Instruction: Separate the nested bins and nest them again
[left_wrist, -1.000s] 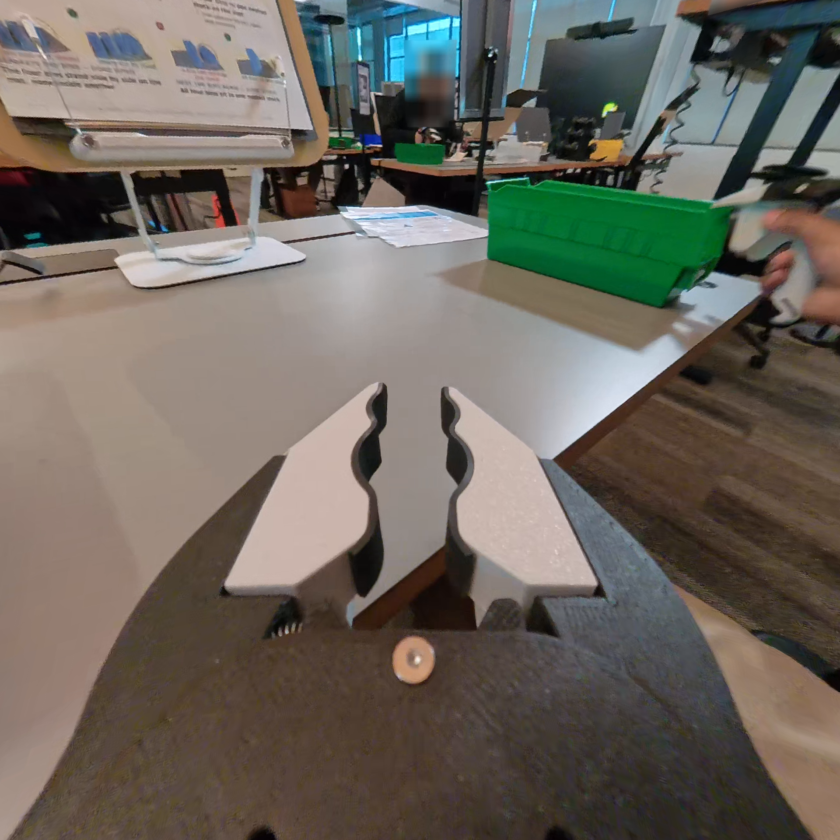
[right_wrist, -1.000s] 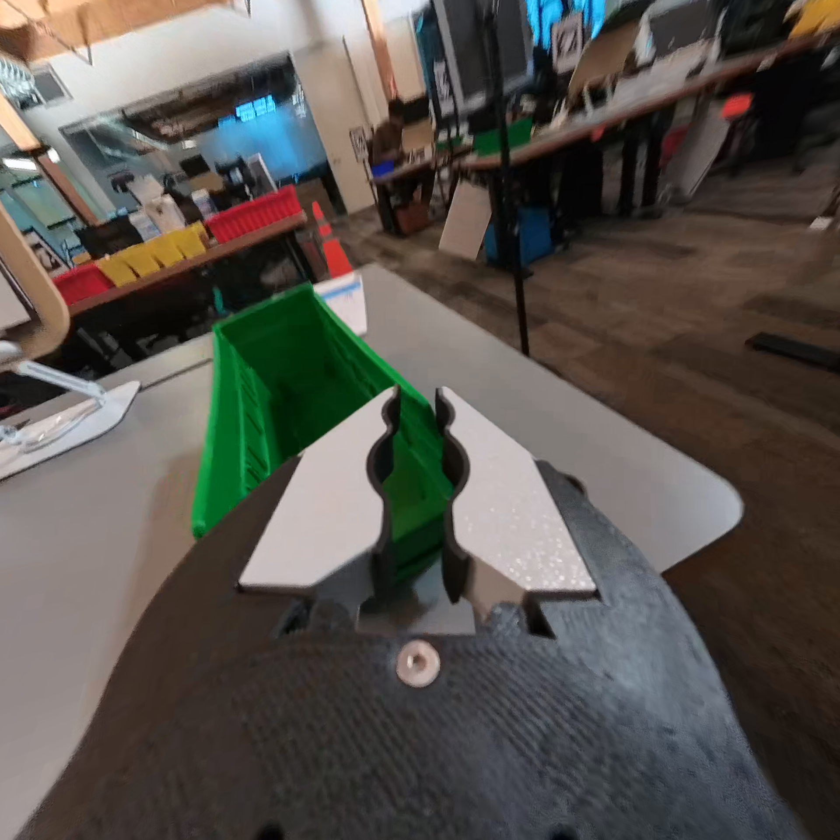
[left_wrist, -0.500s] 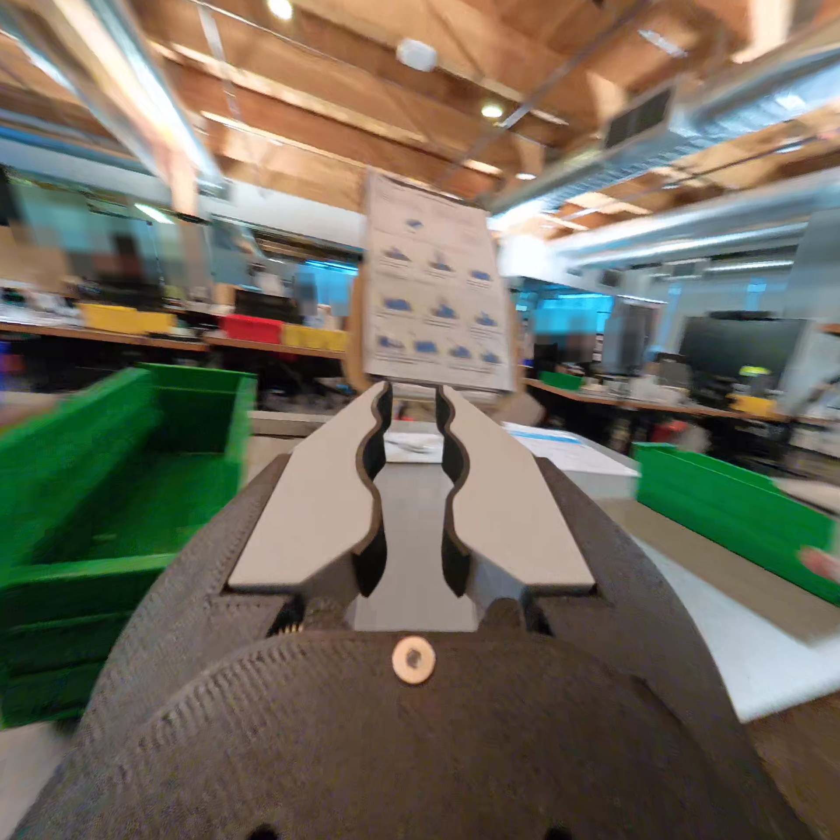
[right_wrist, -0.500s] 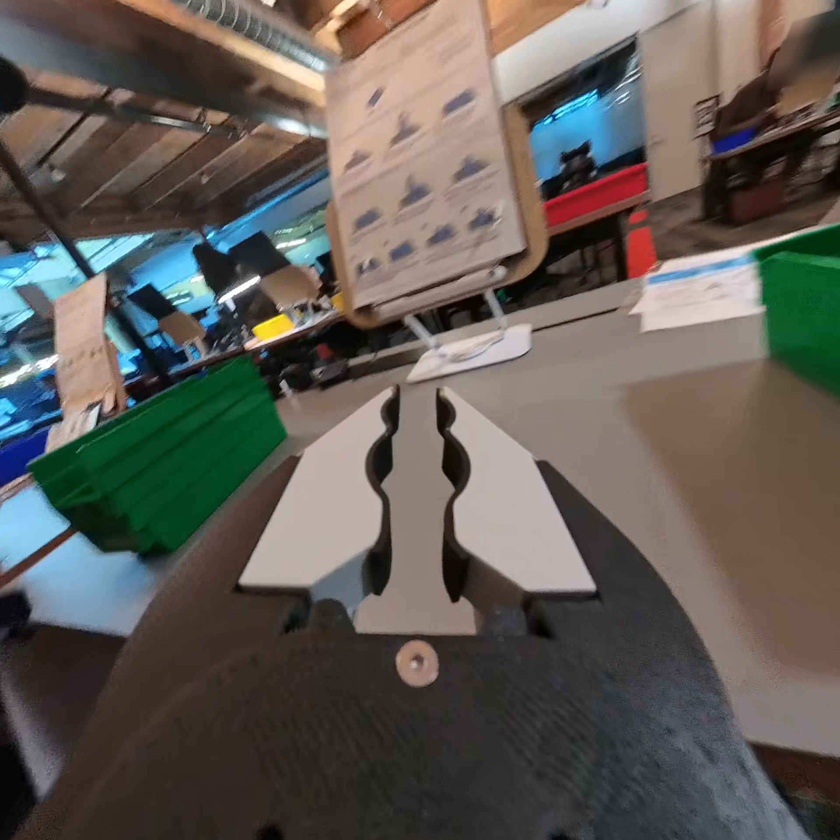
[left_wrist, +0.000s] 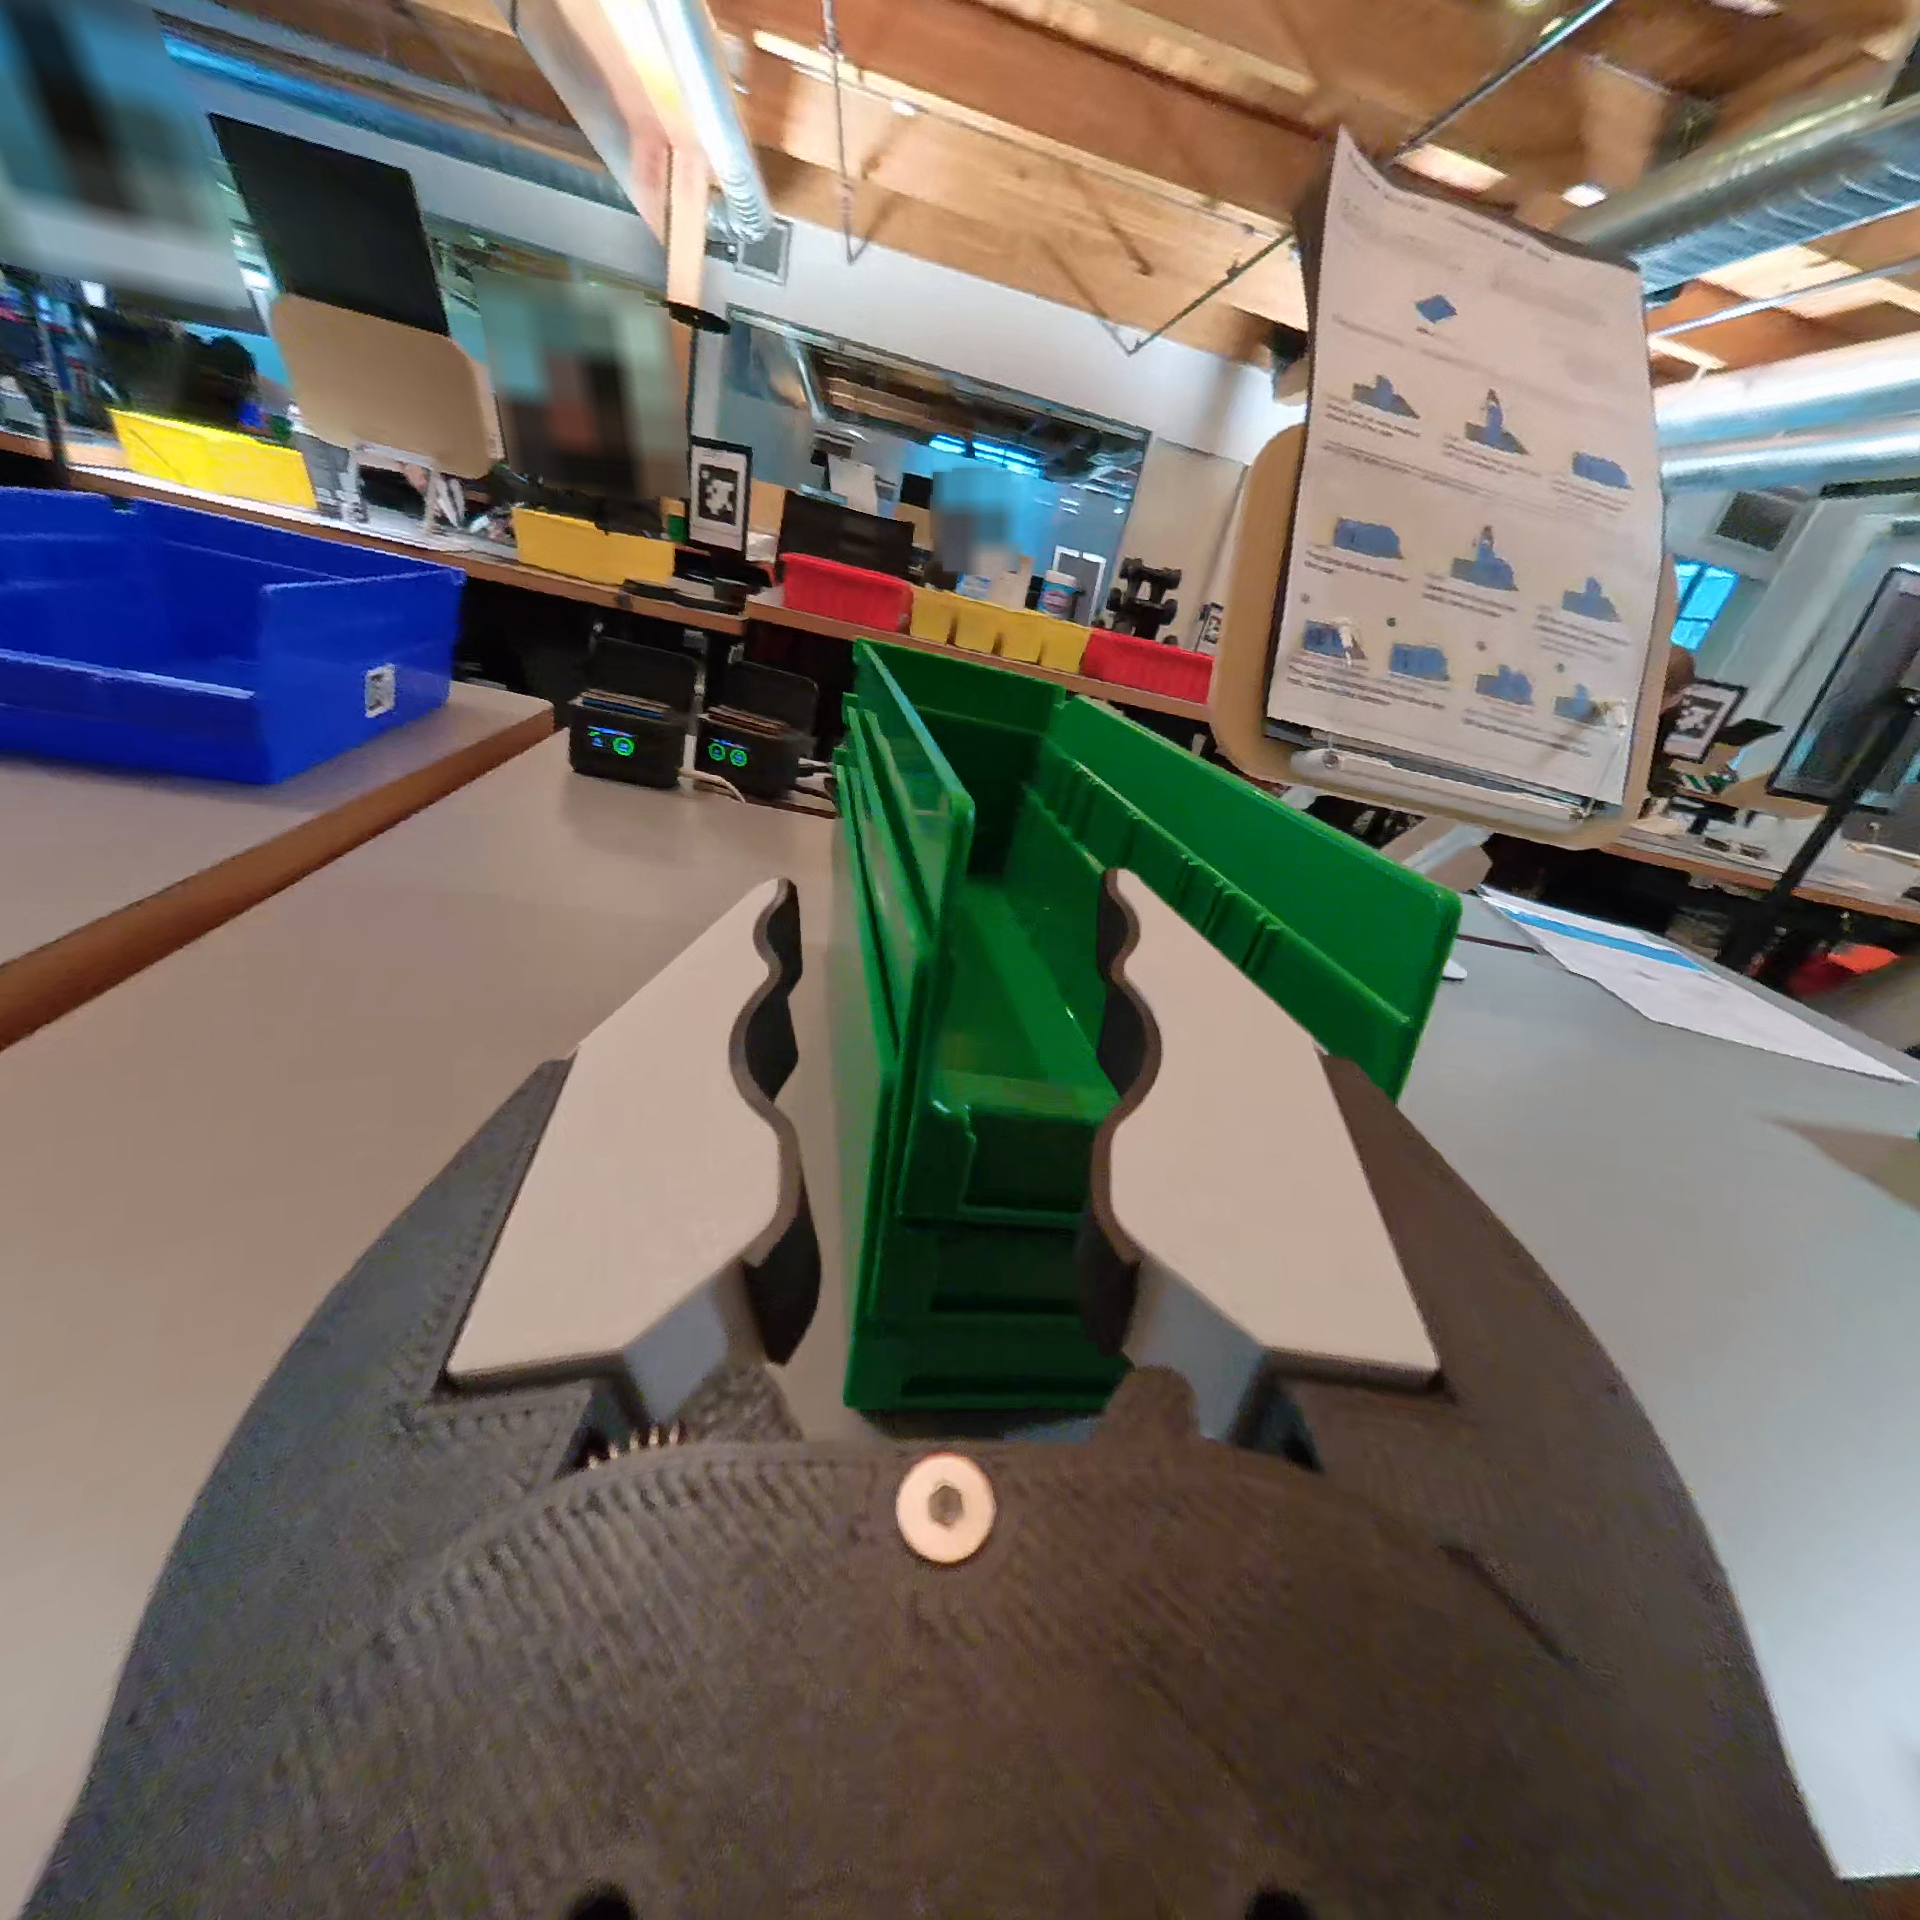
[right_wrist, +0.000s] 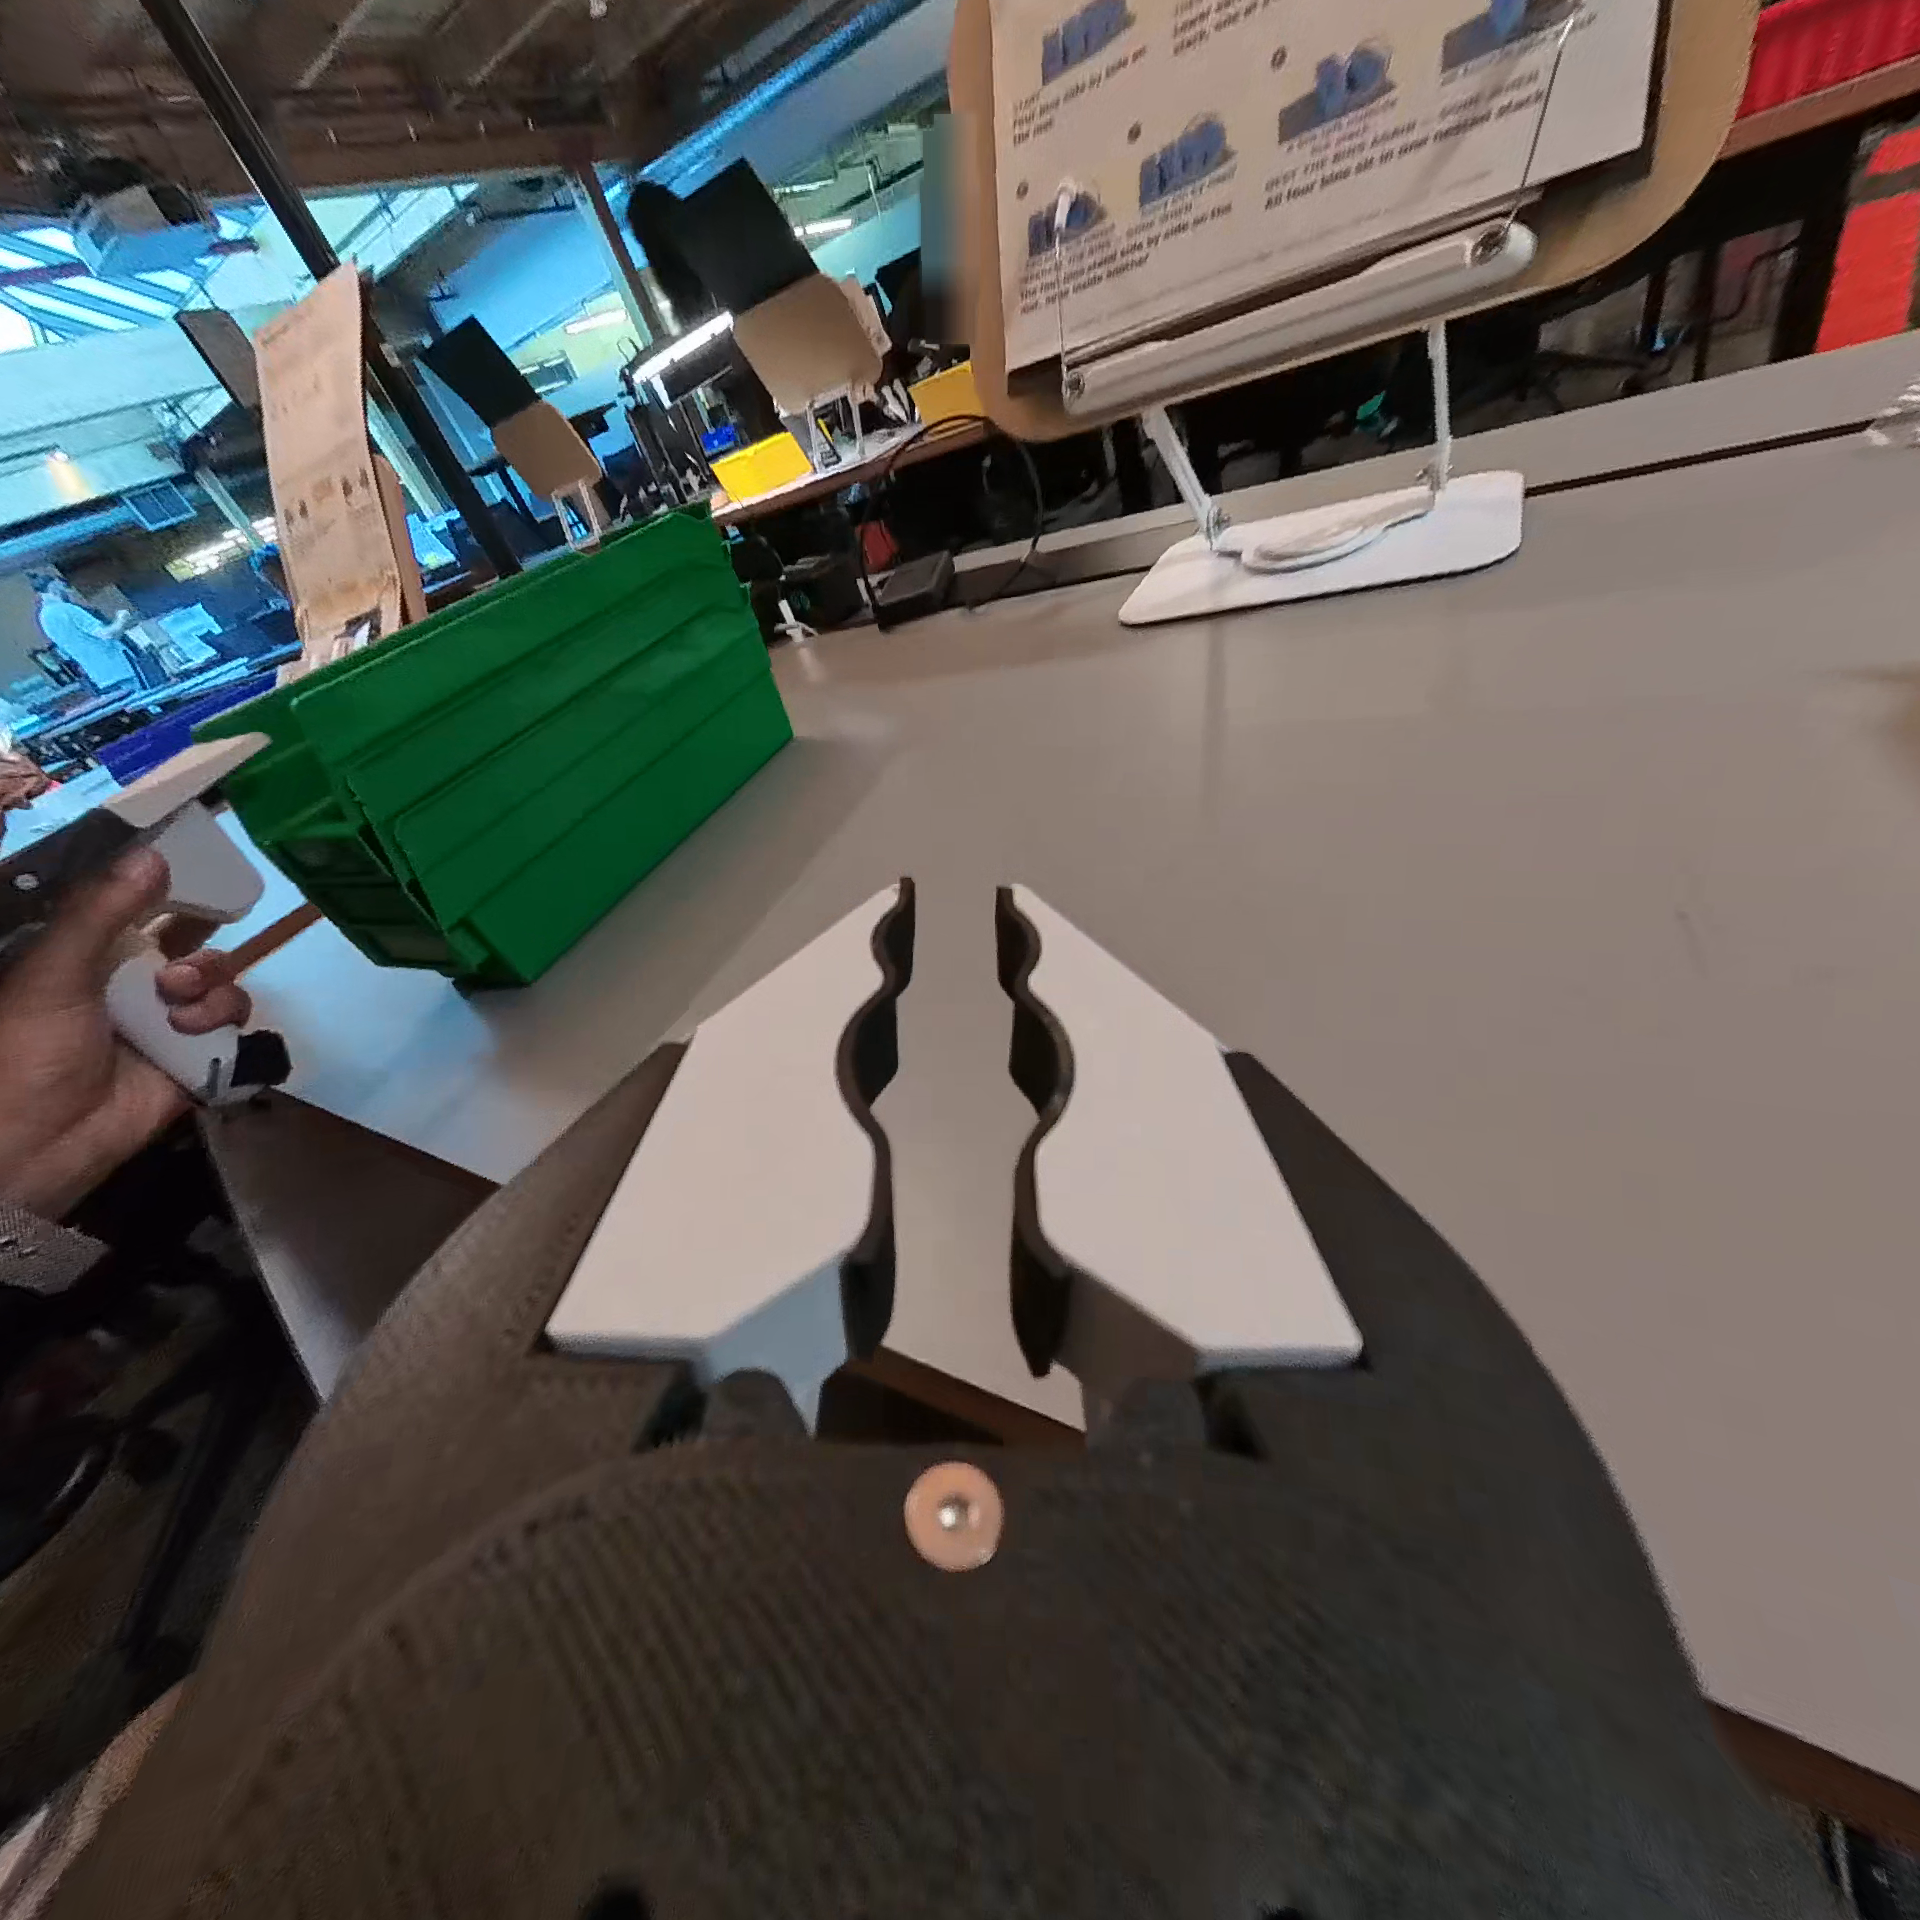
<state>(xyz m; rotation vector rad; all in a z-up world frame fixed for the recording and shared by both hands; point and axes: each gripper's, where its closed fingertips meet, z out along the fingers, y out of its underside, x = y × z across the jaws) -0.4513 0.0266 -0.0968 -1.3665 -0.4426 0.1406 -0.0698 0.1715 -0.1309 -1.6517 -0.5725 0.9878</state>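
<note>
A stack of nested green bins (left_wrist: 966, 1039) lies on the grey table (left_wrist: 312, 1039), seen end-on in the left wrist view. My left gripper (left_wrist: 945, 899) is open wide, its fingers on either side of the stack's near end. A small gap shows beside the left finger (left_wrist: 644, 1143). In the right wrist view the same stack (right_wrist: 540, 769) stands at the left, with the hand-held left gripper (right_wrist: 187, 821) at its near end. My right gripper (right_wrist: 954, 894) is slightly open and empty above the bare table (right_wrist: 1351, 831), to the right of the stack.
A clipboard stand with an instruction sheet (left_wrist: 1455, 499) stands behind the bins; its white base (right_wrist: 1330, 551) is at the table's back. Papers (left_wrist: 1662, 977) lie at the far right. A blue bin (left_wrist: 208, 644) sits on the neighbouring table. Two black devices (left_wrist: 675, 727) are behind.
My left gripper swung left onto the green stack and opened wider around its near end. My right gripper swung away from a single green bin on the right to the table's middle.
</note>
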